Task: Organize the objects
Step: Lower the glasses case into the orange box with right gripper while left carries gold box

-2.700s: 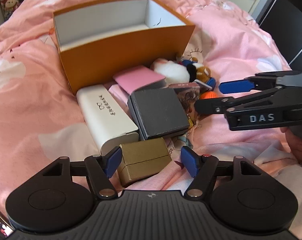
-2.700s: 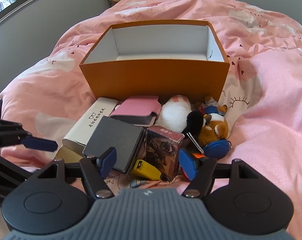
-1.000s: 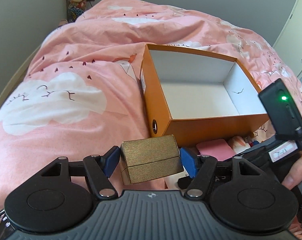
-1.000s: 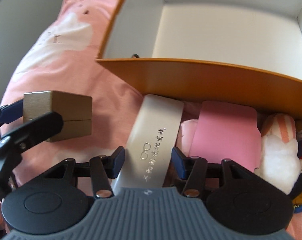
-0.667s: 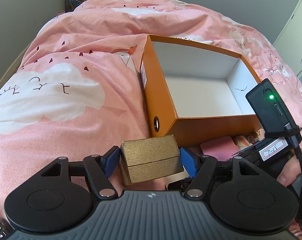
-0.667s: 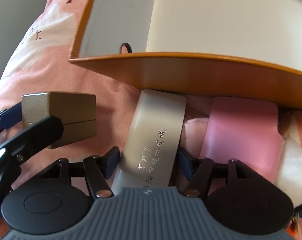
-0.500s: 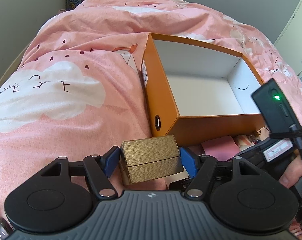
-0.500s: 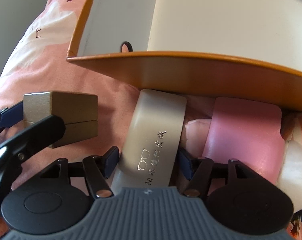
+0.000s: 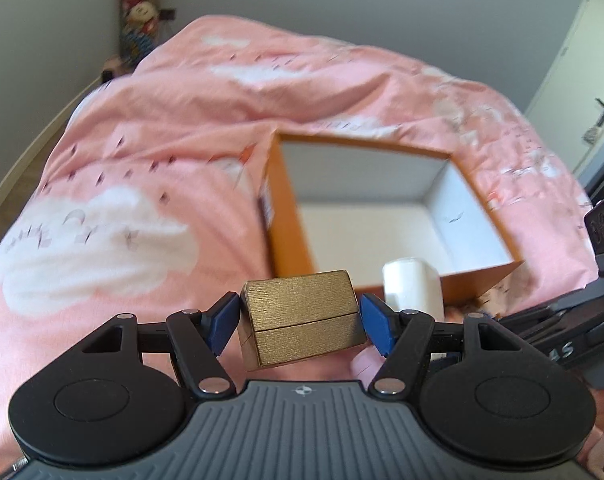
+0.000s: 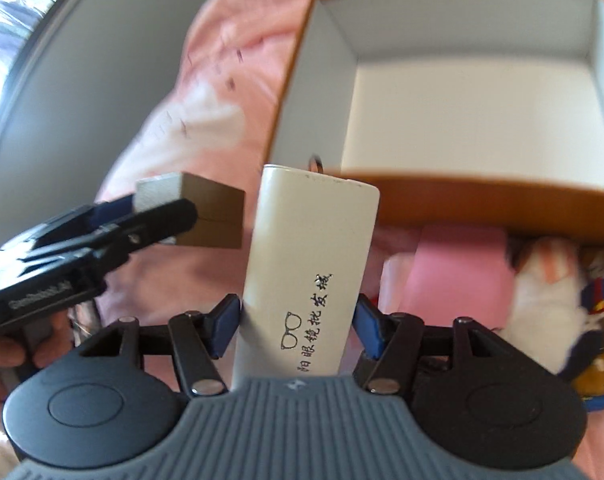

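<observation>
— Two things are up: your left tongs (image 9: 299, 322) clamp the ribbed gold cardboard box (image 9: 299, 330), your right tongs (image 10: 294, 326) grip the long white glasses case (image 10: 308, 270), both just short of the empty orange cardboard box (image 10: 482, 200).

— What's left?

— Everything: the pink case (image 10: 458, 272) and plush toys (image 10: 542, 304) lie on the bed against its near wall.

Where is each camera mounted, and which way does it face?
Left wrist: on the left gripper, facing down over the gold box toward the orange box; no hand identifiable.
Right wrist: on the right gripper, facing the white case; a hand shows.
Shared: both boxes, the case.
</observation>
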### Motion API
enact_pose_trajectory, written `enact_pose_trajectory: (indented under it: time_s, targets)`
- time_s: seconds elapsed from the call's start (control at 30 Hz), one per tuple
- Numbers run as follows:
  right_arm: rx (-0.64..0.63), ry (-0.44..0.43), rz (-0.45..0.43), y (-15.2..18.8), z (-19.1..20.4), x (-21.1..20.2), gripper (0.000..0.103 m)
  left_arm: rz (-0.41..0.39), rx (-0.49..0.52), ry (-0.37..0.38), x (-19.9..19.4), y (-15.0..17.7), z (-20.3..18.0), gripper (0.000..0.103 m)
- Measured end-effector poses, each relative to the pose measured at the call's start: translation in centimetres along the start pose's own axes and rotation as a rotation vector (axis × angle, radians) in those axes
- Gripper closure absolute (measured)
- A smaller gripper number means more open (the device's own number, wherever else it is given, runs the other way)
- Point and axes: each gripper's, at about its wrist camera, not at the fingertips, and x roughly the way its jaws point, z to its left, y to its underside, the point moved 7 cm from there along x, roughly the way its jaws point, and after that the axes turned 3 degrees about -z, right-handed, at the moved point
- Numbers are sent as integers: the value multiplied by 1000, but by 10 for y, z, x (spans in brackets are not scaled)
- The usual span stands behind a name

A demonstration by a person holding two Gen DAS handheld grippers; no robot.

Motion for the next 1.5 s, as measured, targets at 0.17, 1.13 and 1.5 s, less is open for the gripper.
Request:
enact_pose_trajectory:
  time_s: [0.17, 1.13, 1.5]
  targets:
    - [-4, -1, -140, -21, -5, -51, 40, -57, 45, 48, -3, -32, -22, 27]
    - [-27, 172, 61, -132, -88, 94, 40, -70, 35, 35, 109, -110, -21, 27]
    - [29, 77, 169, -134, -82, 122, 37, -40, 35, 42, 129, -113, -17, 27]
